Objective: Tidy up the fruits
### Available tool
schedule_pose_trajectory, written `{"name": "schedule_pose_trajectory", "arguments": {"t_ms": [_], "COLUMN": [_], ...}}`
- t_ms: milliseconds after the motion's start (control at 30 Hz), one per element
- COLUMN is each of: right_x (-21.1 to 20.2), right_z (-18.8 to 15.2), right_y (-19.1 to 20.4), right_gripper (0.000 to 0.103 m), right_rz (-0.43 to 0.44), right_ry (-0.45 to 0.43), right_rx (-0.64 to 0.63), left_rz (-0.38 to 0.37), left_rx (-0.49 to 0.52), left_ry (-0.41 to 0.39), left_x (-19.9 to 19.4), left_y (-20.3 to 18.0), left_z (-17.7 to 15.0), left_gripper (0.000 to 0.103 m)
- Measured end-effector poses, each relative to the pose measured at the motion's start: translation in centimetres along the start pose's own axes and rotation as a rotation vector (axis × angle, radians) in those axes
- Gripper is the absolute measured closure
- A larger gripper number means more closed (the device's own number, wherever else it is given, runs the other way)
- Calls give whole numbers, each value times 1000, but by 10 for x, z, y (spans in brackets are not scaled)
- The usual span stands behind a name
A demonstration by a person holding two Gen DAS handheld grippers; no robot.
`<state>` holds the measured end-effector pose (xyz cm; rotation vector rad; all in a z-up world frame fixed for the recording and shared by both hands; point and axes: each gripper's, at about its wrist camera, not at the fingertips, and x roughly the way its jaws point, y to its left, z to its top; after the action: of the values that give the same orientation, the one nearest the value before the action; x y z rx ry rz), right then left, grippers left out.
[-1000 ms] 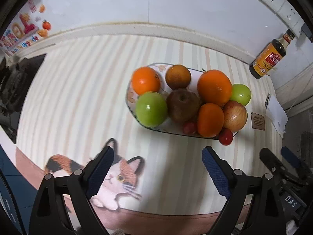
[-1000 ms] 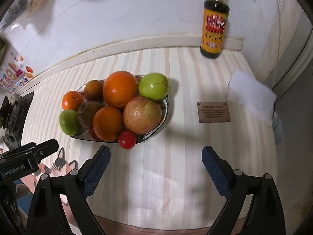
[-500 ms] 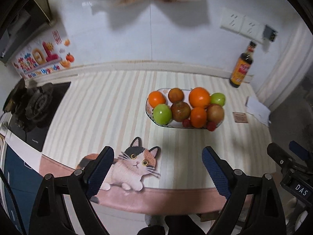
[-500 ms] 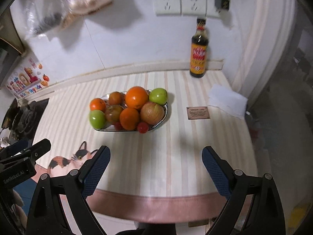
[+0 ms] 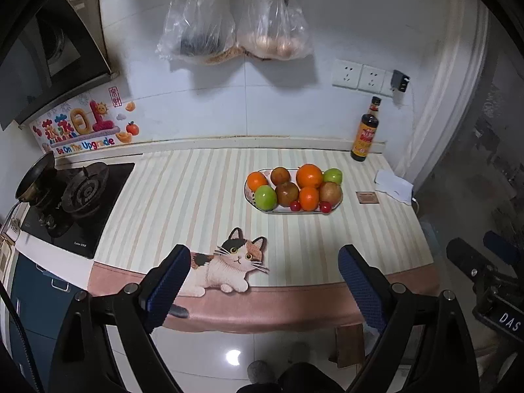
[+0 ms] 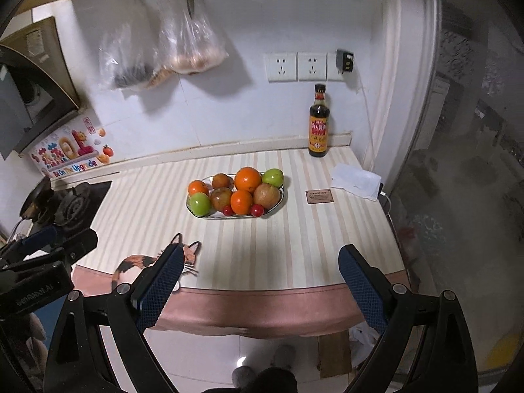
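An oval white plate on the striped counter holds the fruit: oranges, green apples, brownish apples and small red tomatoes. My left gripper is open and empty, held back off the counter's front edge. My right gripper is also open and empty, off the front edge. Both are far from the plate.
A soy sauce bottle stands at the back right wall. A small brown card and white paper lie right of the plate. A gas stove is at the left. A cat picture is on the counter front. Bags hang on the wall.
Both grippers have pulled back and up, away from the plate, past the counter's front edge. The plate and fruit have not moved. Both stay open.
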<state>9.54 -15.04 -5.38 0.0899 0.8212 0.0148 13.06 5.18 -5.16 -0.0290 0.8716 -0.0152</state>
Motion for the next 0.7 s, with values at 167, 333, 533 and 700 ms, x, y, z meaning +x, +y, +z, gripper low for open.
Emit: {"name": "schedule_pose_trajectory", "arguments": {"t_ms": [167, 333, 533, 700], "right_x": [-38, -61, -72, -62], "right_z": [-7, -10, -9, -4], "right_y": [6, 9, 4, 1], "right_gripper": [5, 5, 5, 5], "right_rz": [12, 31, 42, 52], "right_ry": [-42, -60, -69, -64], "right_rx": [-22, -42, -50, -48], "left_rz": [-1, 12, 13, 31], "left_rx": [2, -12, -38, -53], "left_ry": [-41, -69, -88, -89], "left_x": [-30, -47, -56, -49], "left_y": [-3, -6, -8, -8], "left_z": [-11, -17, -18, -13], "left_gripper": [11, 11, 11, 11]}}
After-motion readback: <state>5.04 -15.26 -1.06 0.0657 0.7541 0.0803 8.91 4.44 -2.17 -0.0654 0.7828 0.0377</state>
